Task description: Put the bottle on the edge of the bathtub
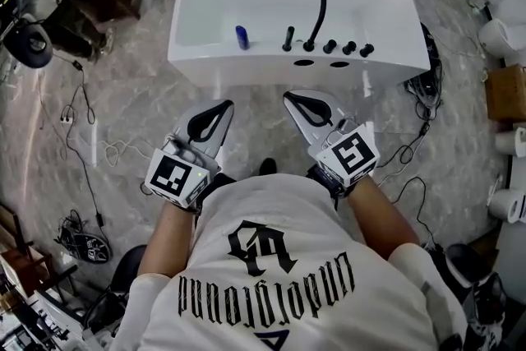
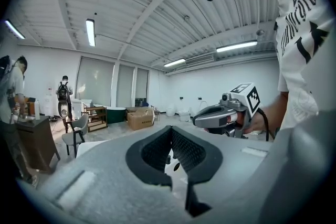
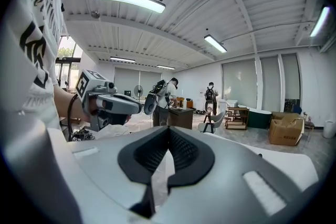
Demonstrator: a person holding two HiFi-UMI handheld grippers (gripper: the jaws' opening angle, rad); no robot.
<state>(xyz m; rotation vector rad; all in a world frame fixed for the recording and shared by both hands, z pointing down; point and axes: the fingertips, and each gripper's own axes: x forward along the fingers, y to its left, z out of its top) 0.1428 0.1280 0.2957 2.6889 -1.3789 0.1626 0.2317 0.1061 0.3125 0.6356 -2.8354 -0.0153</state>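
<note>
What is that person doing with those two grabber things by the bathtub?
A person stands in front of a white bathtub, holding a left gripper and a right gripper. Both are shut and empty, held short of the tub. A small blue bottle stands upright near the black tap; nothing is touching it.

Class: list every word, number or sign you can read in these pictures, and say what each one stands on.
"Underground", probably, in gothic letters, upside down in the head view: on the person's white shirt, below a gothic emblem.
Square black-and-white markers, no words: on the cubes of the left gripper and right gripper.
Blue bottle: any label too small to read.
</note>
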